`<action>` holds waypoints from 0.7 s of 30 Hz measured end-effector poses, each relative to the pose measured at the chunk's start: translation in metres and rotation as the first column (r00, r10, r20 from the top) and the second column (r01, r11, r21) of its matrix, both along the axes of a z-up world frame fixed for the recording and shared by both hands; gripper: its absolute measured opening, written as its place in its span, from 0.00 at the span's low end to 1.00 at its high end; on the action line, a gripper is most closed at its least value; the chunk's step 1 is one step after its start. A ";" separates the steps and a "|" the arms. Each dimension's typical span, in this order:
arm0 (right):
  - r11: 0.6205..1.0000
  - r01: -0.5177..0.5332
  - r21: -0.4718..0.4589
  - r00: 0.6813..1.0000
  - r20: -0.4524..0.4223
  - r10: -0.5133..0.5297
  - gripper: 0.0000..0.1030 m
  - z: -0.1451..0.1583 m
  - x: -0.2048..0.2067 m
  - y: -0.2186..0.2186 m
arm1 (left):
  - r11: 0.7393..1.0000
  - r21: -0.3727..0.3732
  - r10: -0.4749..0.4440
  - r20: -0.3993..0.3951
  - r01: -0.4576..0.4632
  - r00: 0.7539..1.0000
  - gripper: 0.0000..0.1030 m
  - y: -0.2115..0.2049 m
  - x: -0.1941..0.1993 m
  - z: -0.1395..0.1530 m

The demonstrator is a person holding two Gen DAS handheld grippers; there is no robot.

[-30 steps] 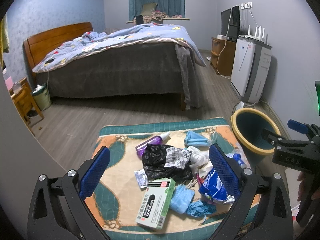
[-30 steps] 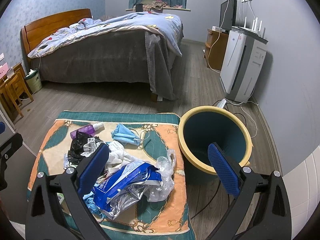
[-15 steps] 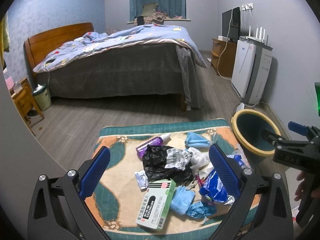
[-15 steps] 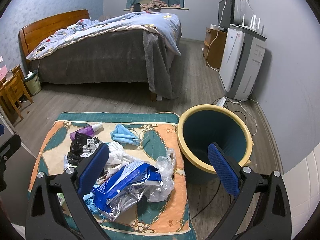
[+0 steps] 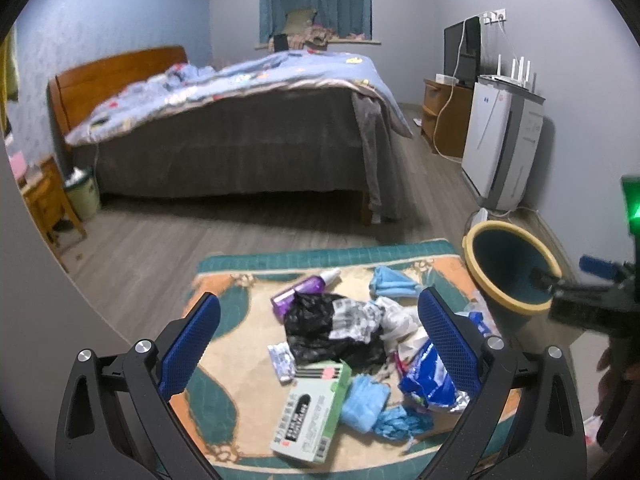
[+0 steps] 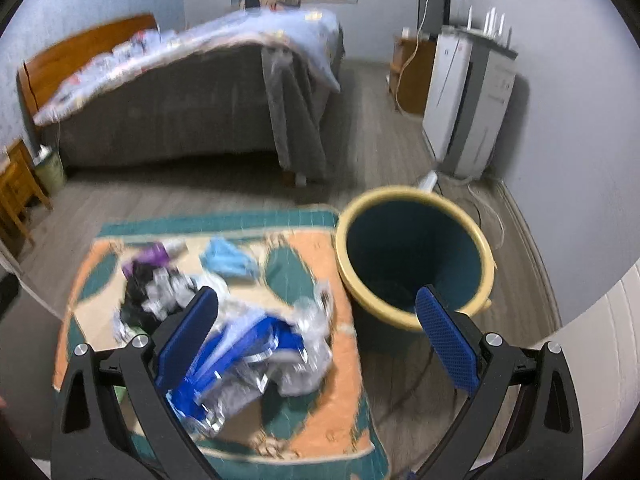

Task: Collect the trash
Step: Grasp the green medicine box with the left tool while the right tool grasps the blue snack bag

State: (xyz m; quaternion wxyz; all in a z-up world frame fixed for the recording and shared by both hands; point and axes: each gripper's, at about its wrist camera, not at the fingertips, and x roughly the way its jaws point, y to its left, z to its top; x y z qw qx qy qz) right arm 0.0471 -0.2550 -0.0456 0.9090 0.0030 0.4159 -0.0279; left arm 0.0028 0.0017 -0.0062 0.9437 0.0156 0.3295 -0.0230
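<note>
Trash is heaped on a patterned rug (image 5: 224, 360): a black plastic bag (image 5: 320, 332), a purple bottle (image 5: 298, 293), a green and white box (image 5: 312, 416), blue masks (image 5: 390, 284) and a blue foil packet (image 5: 424, 384). My left gripper (image 5: 318, 344) hangs open above the heap, holding nothing. A teal bin with a yellow rim (image 6: 412, 256) stands just right of the rug (image 6: 304, 412). My right gripper (image 6: 316, 344) is open over the rug's right edge, with the blue foil packet (image 6: 248, 364) below its left finger. This view is blurred.
A bed (image 5: 248, 120) with a blue quilt fills the back. A white appliance (image 5: 504, 144) and wooden cabinet (image 5: 444, 120) stand along the right wall. A small bin (image 5: 82, 196) and wooden stool (image 5: 44, 200) sit at the left. A cable (image 6: 488, 220) lies behind the bin.
The right gripper view has shifted and blurred with motion, tipping down toward the rug and bin. The left gripper has hardly moved. Both stay open.
</note>
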 end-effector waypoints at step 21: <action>0.985 -0.088 0.150 0.960 -0.252 0.124 0.72 -0.077 0.030 0.050 | 0.992 0.038 -0.100 -0.327 0.119 0.940 0.77 0.007 0.017 -0.121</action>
